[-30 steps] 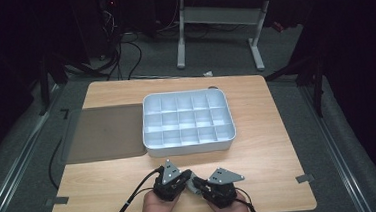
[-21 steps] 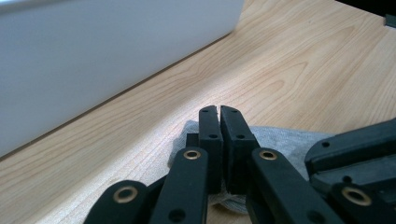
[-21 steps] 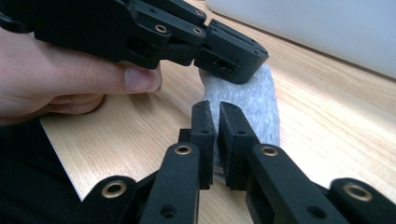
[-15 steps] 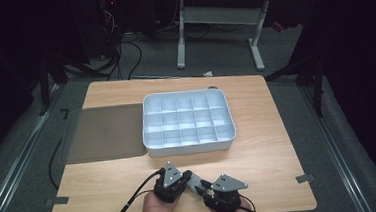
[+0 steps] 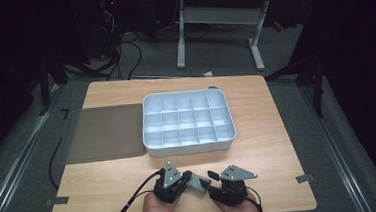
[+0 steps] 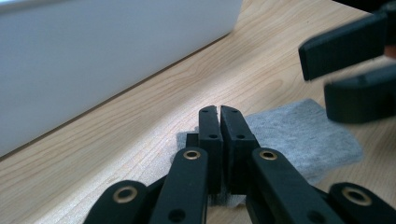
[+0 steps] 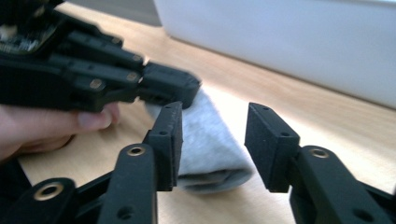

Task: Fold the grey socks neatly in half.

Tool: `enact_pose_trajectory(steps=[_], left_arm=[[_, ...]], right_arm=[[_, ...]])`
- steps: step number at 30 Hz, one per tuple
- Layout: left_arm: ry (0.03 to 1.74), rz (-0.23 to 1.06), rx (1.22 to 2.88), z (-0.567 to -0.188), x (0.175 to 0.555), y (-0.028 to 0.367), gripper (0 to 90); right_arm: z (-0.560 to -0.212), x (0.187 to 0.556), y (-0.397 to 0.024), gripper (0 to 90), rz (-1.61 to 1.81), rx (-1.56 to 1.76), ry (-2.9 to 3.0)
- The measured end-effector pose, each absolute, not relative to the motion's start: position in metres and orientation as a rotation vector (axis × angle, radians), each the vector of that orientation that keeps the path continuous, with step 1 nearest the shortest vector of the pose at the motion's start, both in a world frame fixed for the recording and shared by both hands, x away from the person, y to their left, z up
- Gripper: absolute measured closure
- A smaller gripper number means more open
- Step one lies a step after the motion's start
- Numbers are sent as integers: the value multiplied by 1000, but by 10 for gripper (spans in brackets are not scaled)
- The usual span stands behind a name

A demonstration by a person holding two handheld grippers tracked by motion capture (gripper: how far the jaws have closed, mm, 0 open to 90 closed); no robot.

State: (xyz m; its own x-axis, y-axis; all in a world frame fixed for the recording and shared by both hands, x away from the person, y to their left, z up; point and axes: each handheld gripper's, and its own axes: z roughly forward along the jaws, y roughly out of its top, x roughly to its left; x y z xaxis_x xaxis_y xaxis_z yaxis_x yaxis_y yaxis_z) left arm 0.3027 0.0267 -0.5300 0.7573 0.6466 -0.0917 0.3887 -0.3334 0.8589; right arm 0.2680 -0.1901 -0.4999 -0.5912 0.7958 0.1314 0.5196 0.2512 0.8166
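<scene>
I am working on a pale wooden table [image 5: 274,145] in a dark room, with cables and another desk's legs on the floor beyond it. Nearest me, at the table's front edge, a small folded grey cloth [image 5: 197,182] lies on the wood between my two tools. My left hand-held gripper [image 6: 219,112] has its jaws pressed together on one end of the cloth, and the fabric spreads out past the tips. My right hand-held gripper [image 7: 214,122] stands with its jaws apart, one on each side of the cloth's other end, not yet clamped. I judge the job barely begun: one end is secured, the second grasp is still to close, and whatever follows with the cloth is all left to do. Behind the cloth the bare wood runs up to a white compartment tray [image 5: 190,147], whose cells look empty; its near wall is close, so I have little room forward. A dark mat [image 5: 103,134] lies to the tray's left, touching or just beside it. To the right of the tray the table is open for moving.
</scene>
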Motion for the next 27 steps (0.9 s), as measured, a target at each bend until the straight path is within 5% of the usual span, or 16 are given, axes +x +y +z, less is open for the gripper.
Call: enact_pose_trajectory(steps=[5, 14, 27], left_arm=[[783, 327, 1964, -530, 303, 27, 874], [782, 337, 1967, -530, 304, 25, 871], [780, 333, 1968, -530, 303, 25, 871]], right_arm=[[-511, 270, -185, 771, 1163, 1179, 2339], [-518, 255, -168, 780, 1188, 1110, 2394], [-511, 277, -170, 487, 1195, 1287, 2384]])
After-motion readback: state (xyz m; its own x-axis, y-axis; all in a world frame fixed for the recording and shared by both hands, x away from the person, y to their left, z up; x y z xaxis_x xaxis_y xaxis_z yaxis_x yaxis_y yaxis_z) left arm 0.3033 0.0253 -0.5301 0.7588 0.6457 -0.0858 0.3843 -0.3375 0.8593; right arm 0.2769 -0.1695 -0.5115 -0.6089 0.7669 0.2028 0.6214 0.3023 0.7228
